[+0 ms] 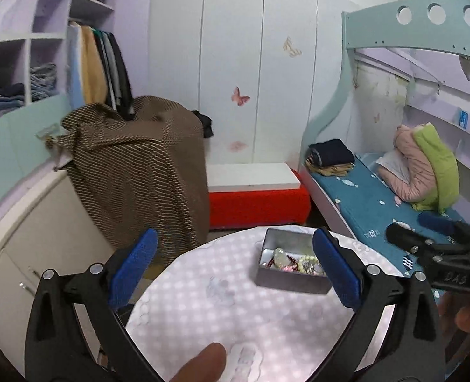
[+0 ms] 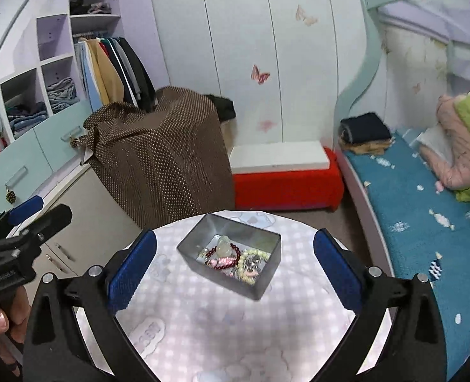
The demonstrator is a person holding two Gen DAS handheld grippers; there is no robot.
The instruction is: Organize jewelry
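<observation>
- The left gripper (image 1: 235, 267) hangs spread wide and empty, left of the metal tin (image 1: 290, 262) and near it.
- The tin sits toward the far edge of the round table (image 2: 203, 318), its long axis skewed, with bead bracelets (image 2: 235, 259) heaped inside.
- The right gripper (image 2: 235, 267), also gaping and empty, faces the tin squarely and looks nearer.
- Beyond the tin: a red bench (image 2: 289, 184); right of it, a bed (image 2: 425, 222).

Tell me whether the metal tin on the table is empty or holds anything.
Not empty. The open, lidless metal tin holds a tangle of jewelry: dark red beads, a pale pearl-like bracelet and pink pieces cover its floor.
</observation>
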